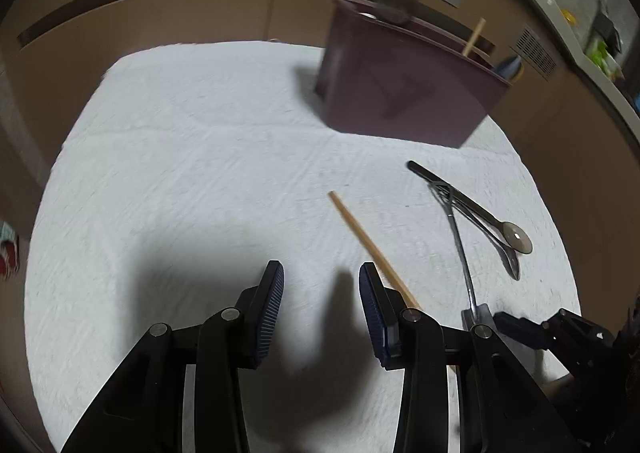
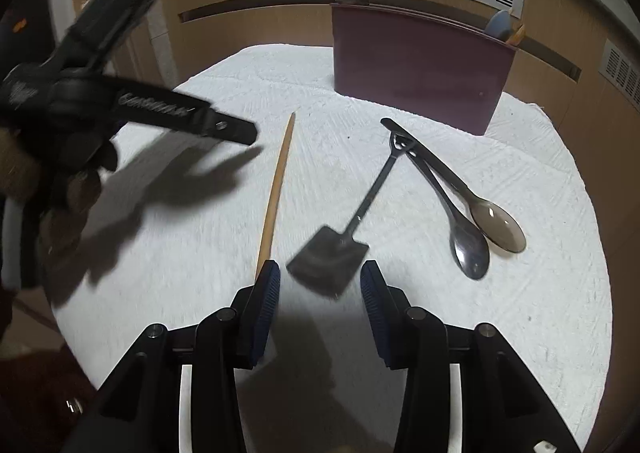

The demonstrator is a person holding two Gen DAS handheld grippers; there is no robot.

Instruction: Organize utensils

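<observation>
Two grippers hang over a round table [image 1: 180,157] covered in white cloth, and both have their fingers spread with nothing pinched.

In the left wrist view, the left gripper [image 1: 321,285] has only bare cloth and shadow between its fingers. A wooden stick [image 1: 362,235] lies just to the right, running from the middle of the table back toward the camera and passing behind the right finger, so its near end is hidden. Farther right lies a small metal spatula [image 1: 460,237]; its blade sits at the bottom, half cut off by the left gripper's frame. Beside it, a steel spoon [image 1: 505,253] and a smoky plastic spoon [image 1: 516,239] lie crossed over each other, bowls nearest. At the far right of the table stands a purple bin [image 1: 404,93], blurred, with a wooden handle and other utensil tops poking out that are hard to make out. The tip of the right gripper [image 1: 516,327] shows at the lower right edge.

In the right wrist view, the right gripper [image 2: 320,285] is wide open. The spatula's blade [image 2: 328,257] lies just ahead of the fingertips, in line with the gap and untouched, blurred at its near edge. The stick [image 2: 276,189] ends behind the left finger. The two spoons [image 2: 480,237] lie to the right, well clear. The left gripper [image 2: 192,115] enters from the left, blurred, held by a hand [image 2: 48,181] that is partly cut off. The bin [image 2: 416,65] stands at the far side.
</observation>
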